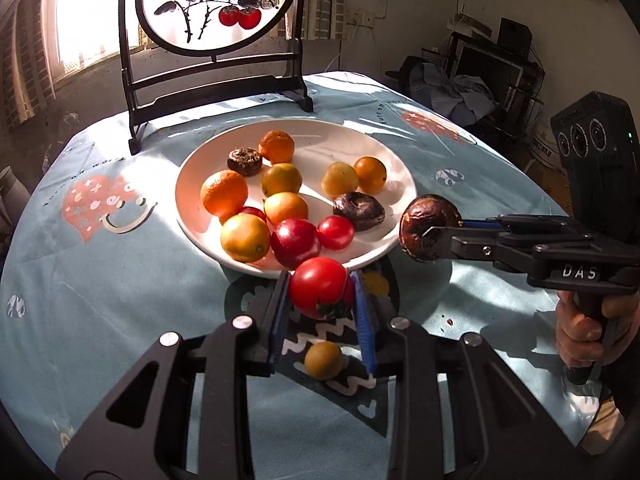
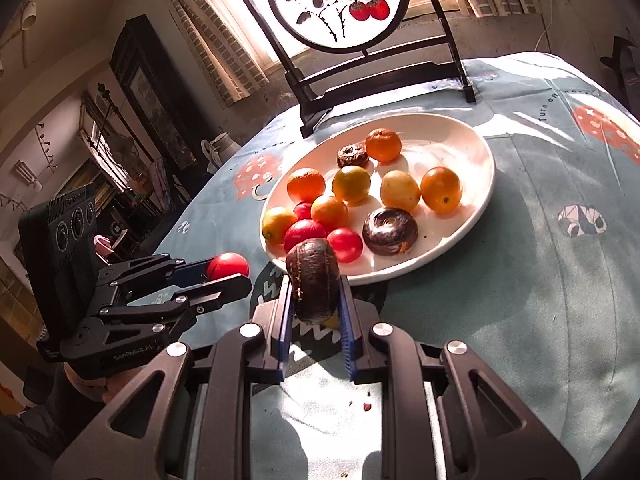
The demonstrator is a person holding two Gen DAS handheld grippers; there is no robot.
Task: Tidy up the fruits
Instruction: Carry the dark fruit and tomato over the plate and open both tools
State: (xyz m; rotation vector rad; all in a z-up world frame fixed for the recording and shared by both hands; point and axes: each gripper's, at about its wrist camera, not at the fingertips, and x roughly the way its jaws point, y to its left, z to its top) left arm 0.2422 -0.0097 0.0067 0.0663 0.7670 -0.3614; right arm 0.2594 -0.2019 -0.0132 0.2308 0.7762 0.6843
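Note:
A white plate (image 1: 384, 152) (image 2: 472, 148) holds several oranges, yellow fruits, red tomatoes and two dark wrinkled fruits. My left gripper (image 1: 320, 296) (image 2: 230, 276) is shut on a red tomato (image 1: 318, 286) (image 2: 227, 265), held just above the plate's near rim. My right gripper (image 2: 314, 300) (image 1: 434, 236) is shut on a dark brown wrinkled fruit (image 2: 314, 276) (image 1: 428, 226), held above the cloth at the plate's near right edge. A small yellow-green fruit (image 1: 323, 360) lies on the cloth below my left gripper.
A black-framed round screen (image 1: 216, 4) (image 2: 340, 4) painted with red fruit stands behind the plate. The round table wears a light blue patterned cloth (image 1: 100, 280) (image 2: 540, 280). Small crumbs (image 2: 366, 398) lie on the cloth. A cluttered shelf (image 1: 492, 60) stands beyond the table.

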